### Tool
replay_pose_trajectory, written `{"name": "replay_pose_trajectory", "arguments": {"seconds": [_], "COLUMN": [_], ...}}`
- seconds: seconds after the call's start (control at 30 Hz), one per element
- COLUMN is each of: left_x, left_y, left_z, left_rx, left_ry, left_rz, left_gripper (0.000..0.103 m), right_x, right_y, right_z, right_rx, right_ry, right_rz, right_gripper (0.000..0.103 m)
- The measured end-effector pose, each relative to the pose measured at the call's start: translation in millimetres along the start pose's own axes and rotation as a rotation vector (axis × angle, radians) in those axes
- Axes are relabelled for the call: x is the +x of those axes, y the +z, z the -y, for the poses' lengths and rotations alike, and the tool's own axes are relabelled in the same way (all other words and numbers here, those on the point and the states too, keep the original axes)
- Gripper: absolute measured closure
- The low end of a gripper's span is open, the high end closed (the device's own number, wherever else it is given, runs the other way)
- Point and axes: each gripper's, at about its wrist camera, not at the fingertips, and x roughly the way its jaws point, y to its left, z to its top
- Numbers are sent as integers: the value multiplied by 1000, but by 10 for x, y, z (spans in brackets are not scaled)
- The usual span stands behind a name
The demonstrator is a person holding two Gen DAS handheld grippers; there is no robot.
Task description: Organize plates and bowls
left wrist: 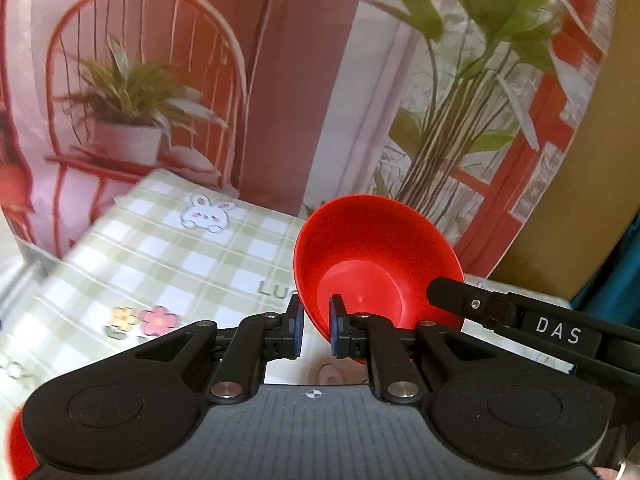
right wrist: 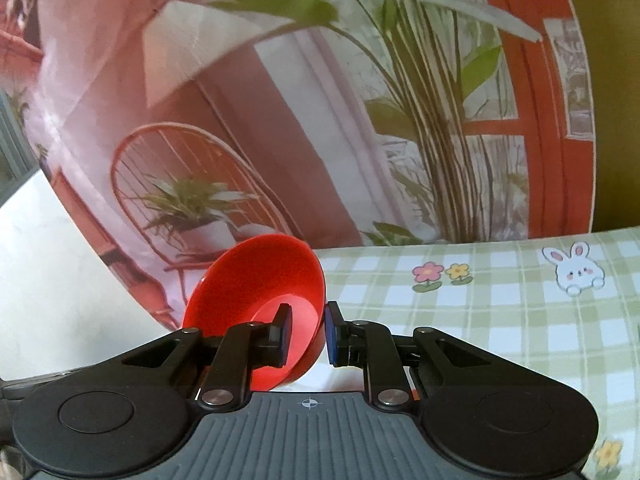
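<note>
A red plastic bowl (left wrist: 372, 256) is held up off the table, tilted on its side. My left gripper (left wrist: 316, 328) is shut on the bowl's left rim, one pad inside and one outside. My right gripper (right wrist: 308, 332) is shut on the opposite rim of the same red bowl (right wrist: 260, 280). A finger of the right gripper (left wrist: 460, 296) reaches in from the right in the left wrist view. A red curved edge (left wrist: 16, 448), perhaps another dish, shows at the bottom left, mostly hidden by the gripper body.
A table with a green checked cloth (left wrist: 168, 248) with rabbit and flower prints lies below; it also shows in the right wrist view (right wrist: 500, 292). A printed backdrop (left wrist: 280, 80) with a chair and plants stands behind the table.
</note>
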Motion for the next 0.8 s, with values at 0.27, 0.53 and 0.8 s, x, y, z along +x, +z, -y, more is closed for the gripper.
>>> {"name": "replay_pose_trajectory", "arguments": {"seconds": [0.27, 0.53, 0.8], "left_x": [-349, -604, -875], "left_y": [-152, -296, -397], "left_z": [-82, -171, -494], "left_rx": [17, 8, -28], "left_ry": [-4, -26, -38], "left_rz": [17, 30, 22], "left_gripper": [89, 89, 88], "right_x": [-264, -456, -494], "right_y": [-230, -383, -564], "right_z": [-159, -343, -660], "right_rx": [20, 11, -7], "right_ry": [19, 22, 63], "right_rz": [30, 38, 8], "right_gripper": [85, 85, 85]}}
